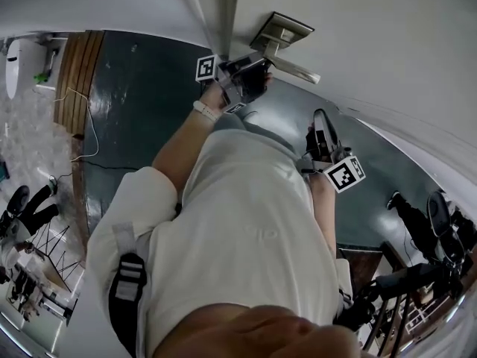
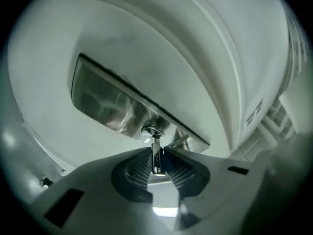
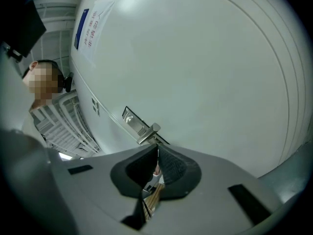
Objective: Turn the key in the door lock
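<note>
The left gripper (image 2: 156, 153) clamps its pads on the key (image 2: 156, 163), whose blade sits in the lock cylinder (image 2: 152, 130) of the steel plate (image 2: 110, 104) on the white door (image 2: 161, 38). The right gripper (image 3: 157, 150) hangs apart from the door handle (image 3: 148, 132), jaws together, empty.

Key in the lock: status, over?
Left tool shut on small silver metal key, seated in round steel lock cylinder. Right tool shut, empty. Nothing blocking.
</note>
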{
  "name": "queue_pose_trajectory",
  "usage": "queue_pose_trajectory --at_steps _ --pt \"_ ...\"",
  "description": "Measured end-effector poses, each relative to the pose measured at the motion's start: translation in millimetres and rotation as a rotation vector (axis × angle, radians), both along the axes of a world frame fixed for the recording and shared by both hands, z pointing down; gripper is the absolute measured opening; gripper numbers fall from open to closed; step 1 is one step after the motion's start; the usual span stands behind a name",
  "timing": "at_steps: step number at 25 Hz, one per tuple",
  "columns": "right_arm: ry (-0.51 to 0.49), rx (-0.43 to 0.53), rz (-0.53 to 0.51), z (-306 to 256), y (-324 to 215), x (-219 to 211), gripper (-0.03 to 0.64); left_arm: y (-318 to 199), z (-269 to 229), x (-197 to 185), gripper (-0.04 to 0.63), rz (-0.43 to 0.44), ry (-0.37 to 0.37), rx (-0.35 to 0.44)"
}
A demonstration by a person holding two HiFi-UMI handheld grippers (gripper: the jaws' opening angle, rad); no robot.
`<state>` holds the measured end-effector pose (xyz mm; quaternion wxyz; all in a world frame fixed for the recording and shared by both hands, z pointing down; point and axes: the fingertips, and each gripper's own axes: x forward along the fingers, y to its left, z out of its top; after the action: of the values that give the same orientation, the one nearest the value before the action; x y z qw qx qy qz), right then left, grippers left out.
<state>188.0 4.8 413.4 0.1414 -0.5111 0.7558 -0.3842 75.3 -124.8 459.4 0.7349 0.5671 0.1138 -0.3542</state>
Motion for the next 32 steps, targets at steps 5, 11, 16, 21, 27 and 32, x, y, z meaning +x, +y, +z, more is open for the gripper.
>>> queue_pose_trajectory --at_steps 5,11,16,21,27,32 --pt "0.012 -0.010 0.010 -2.9 -1.8 -3.2 0.022 -3.1 -4.8 -6.2 0.052 -0.065 0.225 -0.142" --pt "0.015 -0.015 0.001 -4.0 -3.9 -5.5 0.023 -1.1 -6.0 -3.9 0.044 -0.079 0.123 -0.103" --pt "0.019 -0.015 -0.016 -8.0 -5.0 -10.1 0.023 1.7 -12.5 -2.4 0.057 -0.066 -0.142 0.075" --pt "0.004 -0.016 -0.021 0.0 -5.1 -6.5 0.023 1.3 -4.3 3.1 0.064 -0.070 -0.320 0.158" --pt "-0.008 -0.013 -0.025 4.8 -7.4 -1.1 0.023 -3.5 7.0 11.4 0.064 -0.052 -0.593 0.344" --pt "-0.022 -0.011 -0.027 3.2 -10.9 1.2 0.023 -9.6 17.6 15.2 0.041 -0.051 -0.916 0.547"
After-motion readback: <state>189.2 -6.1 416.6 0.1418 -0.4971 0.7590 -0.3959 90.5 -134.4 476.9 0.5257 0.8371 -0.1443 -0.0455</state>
